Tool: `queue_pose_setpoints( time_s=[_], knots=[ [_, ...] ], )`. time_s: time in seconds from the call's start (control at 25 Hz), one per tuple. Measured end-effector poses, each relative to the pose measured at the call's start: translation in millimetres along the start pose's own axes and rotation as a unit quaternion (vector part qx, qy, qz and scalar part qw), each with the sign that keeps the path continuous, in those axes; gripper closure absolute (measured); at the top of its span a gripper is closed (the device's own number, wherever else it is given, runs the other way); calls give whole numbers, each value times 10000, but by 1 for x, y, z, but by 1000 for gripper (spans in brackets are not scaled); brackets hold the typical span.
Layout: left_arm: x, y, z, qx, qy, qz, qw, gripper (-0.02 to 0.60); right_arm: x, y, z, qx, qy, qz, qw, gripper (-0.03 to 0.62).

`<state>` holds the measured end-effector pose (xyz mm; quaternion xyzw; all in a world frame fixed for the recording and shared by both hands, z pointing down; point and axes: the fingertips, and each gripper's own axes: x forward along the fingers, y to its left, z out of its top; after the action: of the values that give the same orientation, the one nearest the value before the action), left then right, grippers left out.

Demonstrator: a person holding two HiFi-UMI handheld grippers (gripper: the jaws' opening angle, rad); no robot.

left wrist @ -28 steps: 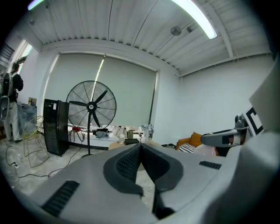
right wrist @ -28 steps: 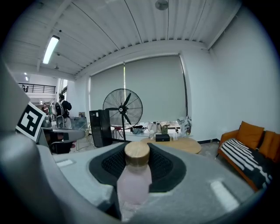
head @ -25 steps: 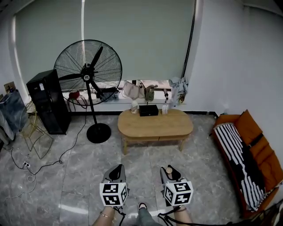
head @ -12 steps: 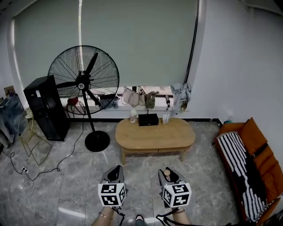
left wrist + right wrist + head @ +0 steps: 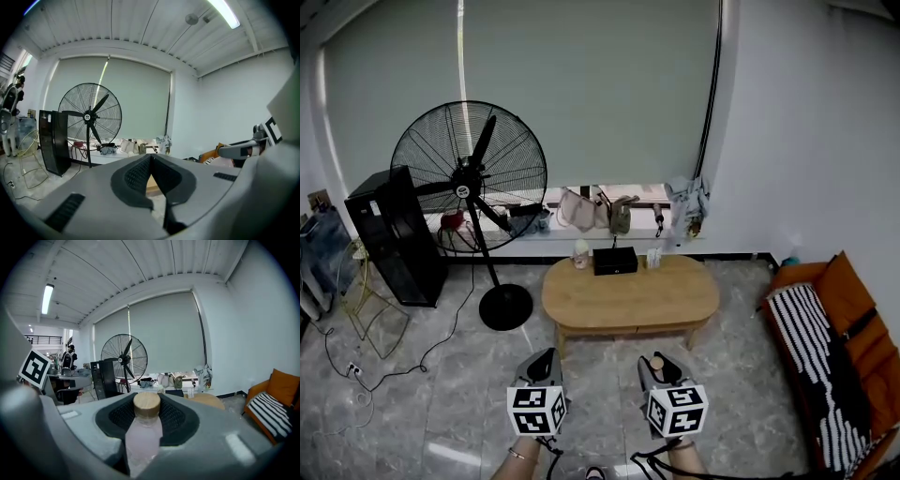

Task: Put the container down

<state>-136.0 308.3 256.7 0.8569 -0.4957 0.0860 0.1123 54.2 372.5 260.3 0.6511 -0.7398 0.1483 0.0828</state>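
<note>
My right gripper (image 5: 659, 366) is shut on a pale pink translucent container (image 5: 143, 439) with a round wooden lid (image 5: 146, 404). The container stands upright between the black pads, and its lid (image 5: 657, 362) pokes out at the jaw tips in the head view. My left gripper (image 5: 546, 364) is held level beside it, shut and holding nothing; its pads meet at the tip (image 5: 151, 159). Both grippers hover over the grey tiled floor, short of the oval wooden coffee table (image 5: 628, 298).
The table carries a black box (image 5: 615, 261) and small bottles (image 5: 581, 253) along its far edge. A large standing fan (image 5: 469, 178) and a black cabinet (image 5: 394, 234) stand at left. An orange sofa with a striped throw (image 5: 830, 366) lines the right wall. Cables (image 5: 356, 370) trail on the floor.
The table and fan now sit lower and slightly larger in the head view. Both grippers keep the same pose, and the container stays in the right one.
</note>
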Motion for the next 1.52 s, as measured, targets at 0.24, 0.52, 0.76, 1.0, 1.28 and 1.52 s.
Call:
queue_pose_setpoints(
  time_s=[0.24, 0.52, 0.76, 1.0, 1.28, 1.52],
  knots=[
    [25, 1, 9, -27, -71, 35, 10000, 588, 21, -15, 8, -51, 5, 24, 10000, 457],
    [53, 11, 10, -70, -24, -39, 10000, 588, 51, -27, 9, -3, 122, -62, 9999, 458],
    [88, 27, 15, -133, -25, -69, 9999, 588, 78, -40, 16, 54, 105, -221, 9997, 458],
    [135, 46, 34, -151, -53, -150, 9998, 588, 116, -54, 38, 33, 67, -334, 9994, 457],
    [193, 71, 55, -147, -25, -252, 9996, 588, 171, -70, 64, 112, 29, -508, 9986, 458],
    [241, 97, 71, -162, 3, -297, 9994, 588, 220, -76, 82, 171, -5, -577, 9982, 458]
  ],
)
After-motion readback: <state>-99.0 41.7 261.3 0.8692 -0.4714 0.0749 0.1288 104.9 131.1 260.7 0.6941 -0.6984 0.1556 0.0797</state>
